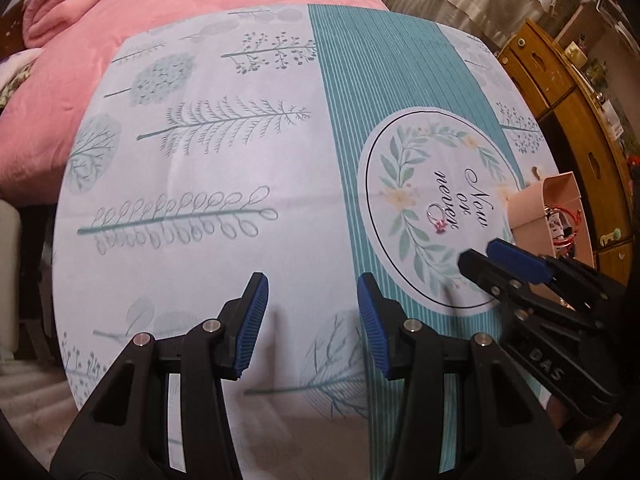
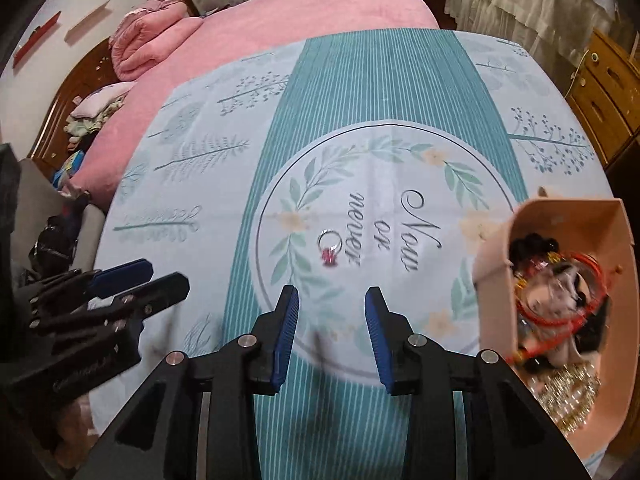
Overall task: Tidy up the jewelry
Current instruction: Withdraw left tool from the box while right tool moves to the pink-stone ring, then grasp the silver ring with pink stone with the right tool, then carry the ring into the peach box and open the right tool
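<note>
A table draped in a pale cloth (image 2: 200, 128) printed with trees stands beside a bed with a pink cover (image 2: 280, 12). A teal striped band runs down the cloth's middle, and on it sits a white circle ringed with leaves and the words "Now or never".

At the far left, the left gripper (image 1: 312, 312) hovers over the tree-printed part of the cloth, its blue-padded jaws spread apart with nothing between them. In the right wrist view it shows at about 9 o'clock (image 2: 160, 276).

Next, inside the circle, a silver ring (image 2: 330, 245) with a pink stone lies flat on the cloth, just left of the word "never". It sits alone, touching neither gripper.

The right gripper (image 2: 331, 320) hovers just short of the ring, which lies at 12 o'clock from its tips. Its jaws are also released and hold nothing.

At the far right, at about 3 o'clock from the ring, a pink box (image 2: 624, 280) stands open at the table's edge. It holds a tangle of jewelry (image 2: 560, 304): red cord, gold chain and dark beads. Wooden drawers (image 2: 608, 92) stand behind.
</note>
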Demonstrator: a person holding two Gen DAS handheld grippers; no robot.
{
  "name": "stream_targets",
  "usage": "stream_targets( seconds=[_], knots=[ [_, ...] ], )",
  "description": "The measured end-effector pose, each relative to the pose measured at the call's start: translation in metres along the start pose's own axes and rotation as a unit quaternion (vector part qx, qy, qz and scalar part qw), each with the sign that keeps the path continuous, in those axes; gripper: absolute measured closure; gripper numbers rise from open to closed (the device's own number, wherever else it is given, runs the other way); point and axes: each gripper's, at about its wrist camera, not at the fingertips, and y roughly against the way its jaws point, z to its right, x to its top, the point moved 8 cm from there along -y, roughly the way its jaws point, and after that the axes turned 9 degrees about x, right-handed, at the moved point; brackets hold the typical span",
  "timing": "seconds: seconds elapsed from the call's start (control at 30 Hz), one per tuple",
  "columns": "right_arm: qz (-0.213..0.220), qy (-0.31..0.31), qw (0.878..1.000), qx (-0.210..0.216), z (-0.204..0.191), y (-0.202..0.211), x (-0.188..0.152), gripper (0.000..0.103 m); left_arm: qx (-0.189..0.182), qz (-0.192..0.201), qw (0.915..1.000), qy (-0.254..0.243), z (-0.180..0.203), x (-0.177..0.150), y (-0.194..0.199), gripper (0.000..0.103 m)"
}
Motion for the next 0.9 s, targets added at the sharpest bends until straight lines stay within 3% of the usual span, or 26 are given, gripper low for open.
stream_targets(
  seconds=[0.43, 0.7, 0.9],
  knots=[
    [0.007, 0.047, 0.997, -0.064, -0.010, -0.047, 0.020, 0.069, -0.025, -0.008, 0.9997, -0.004, -0.007, 0.017, -0.025, 0.060],
    [0.022, 0.073, 0.992, -0.102, -0.014, -0.050, 0.024, 0.088, -0.023, -0.005, 0.9997, 0.003, -0.014, 0.021, -0.025, 0.060],
    [0.016, 0.056, 0.995, -0.083, -0.008, -0.042, 0.019, 0.093, -0.022, 0.001, 0.9998, 0.000, -0.011, 0.019, -0.017, 0.060]
  ],
)
